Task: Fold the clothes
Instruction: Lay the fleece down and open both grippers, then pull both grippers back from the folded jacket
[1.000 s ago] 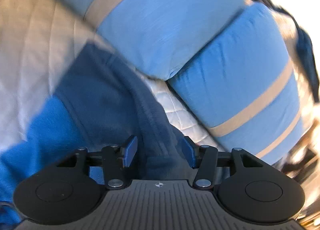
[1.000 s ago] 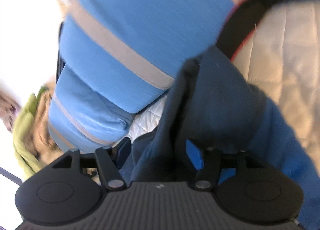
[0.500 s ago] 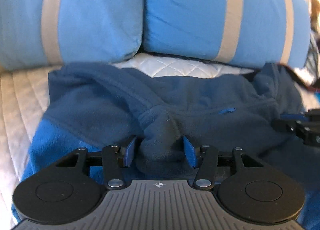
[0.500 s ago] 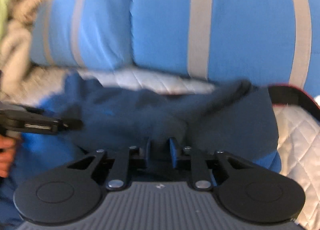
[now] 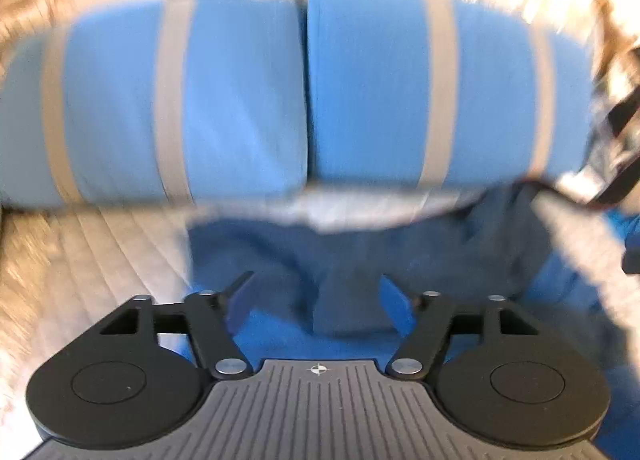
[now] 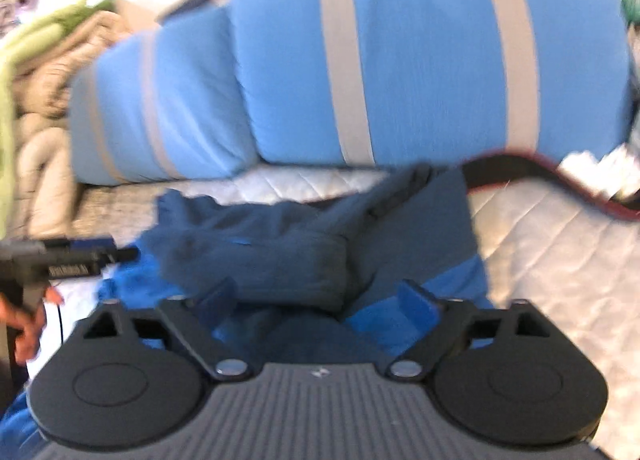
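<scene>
A two-tone fleece top, navy [image 5: 400, 252] above and bright blue below, lies bunched on the white quilted bed cover [image 5: 100, 252] in front of the pillows. My left gripper [image 5: 318, 300] is open just above it; a navy fold lies loose between the spread fingers. In the right wrist view the same fleece [image 6: 280, 256] lies with its navy part folded over the bright blue. My right gripper [image 6: 316, 296] is open over it too, holding nothing. The left gripper [image 6: 80, 256] also shows at the left edge of that view, held by a hand [image 6: 24, 324].
Two big light-blue pillows with grey stripes [image 6: 420, 60] stand along the back of the bed. A black strap with red edging [image 6: 520, 168] lies at the right under a pillow. Beige and green blankets [image 6: 40, 60] are piled at the left. Both views are motion-blurred.
Both grippers held bunches of the navy fleece half a second ago. Now both have opened, let it go and drawn back a little; the fleece rests on the bed.
</scene>
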